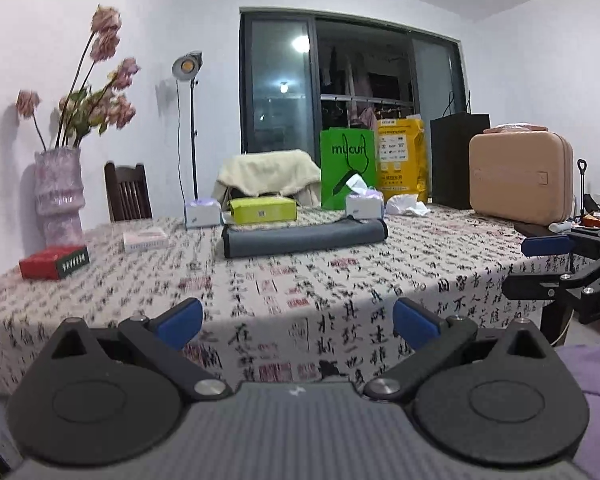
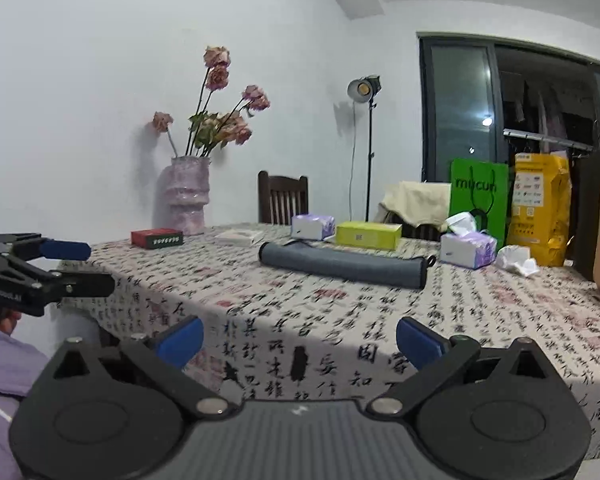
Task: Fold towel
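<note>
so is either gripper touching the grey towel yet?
No. The grey towel lies folded mid-table, while the left gripper and right gripper are open, well short of it.

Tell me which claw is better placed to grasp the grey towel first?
Hard to say: the folded grey cloth towel lies across the table, well ahead of both. The left claw faces it slightly more squarely than the right claw. Both are open.
</note>
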`<action>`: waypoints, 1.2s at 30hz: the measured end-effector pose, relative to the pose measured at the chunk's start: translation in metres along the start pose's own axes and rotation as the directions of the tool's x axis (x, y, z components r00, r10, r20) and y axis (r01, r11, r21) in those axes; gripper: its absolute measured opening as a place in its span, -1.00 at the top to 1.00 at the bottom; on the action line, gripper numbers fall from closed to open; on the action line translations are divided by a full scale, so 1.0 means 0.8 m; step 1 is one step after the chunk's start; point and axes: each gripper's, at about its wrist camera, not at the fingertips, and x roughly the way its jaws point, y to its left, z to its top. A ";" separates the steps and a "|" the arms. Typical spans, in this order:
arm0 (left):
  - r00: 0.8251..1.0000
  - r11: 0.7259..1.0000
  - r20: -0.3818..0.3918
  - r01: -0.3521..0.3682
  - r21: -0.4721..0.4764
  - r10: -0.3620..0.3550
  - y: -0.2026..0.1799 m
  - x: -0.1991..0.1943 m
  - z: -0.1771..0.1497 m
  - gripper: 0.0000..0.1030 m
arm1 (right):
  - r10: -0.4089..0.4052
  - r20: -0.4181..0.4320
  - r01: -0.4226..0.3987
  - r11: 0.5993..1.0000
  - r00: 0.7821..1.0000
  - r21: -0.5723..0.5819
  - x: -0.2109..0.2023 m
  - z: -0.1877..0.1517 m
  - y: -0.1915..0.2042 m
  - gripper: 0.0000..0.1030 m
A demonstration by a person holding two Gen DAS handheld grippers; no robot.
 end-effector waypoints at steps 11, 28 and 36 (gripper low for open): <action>1.000 1.000 -0.023 0.005 -0.014 -0.006 -0.002 -0.012 -0.008 -1.00 | -0.018 0.000 0.018 0.998 1.000 0.061 -0.011 -0.010 0.017 -1.00; 0.999 0.998 -0.034 0.040 -0.053 -0.042 -0.010 -0.022 -0.017 -1.00 | -0.007 0.014 0.005 0.990 1.000 0.139 -0.034 -0.021 0.025 -1.00; 0.999 0.998 -0.029 0.036 -0.047 -0.038 -0.012 -0.023 -0.015 -1.00 | -0.010 0.019 0.007 0.991 1.000 0.135 -0.035 -0.022 0.025 -1.00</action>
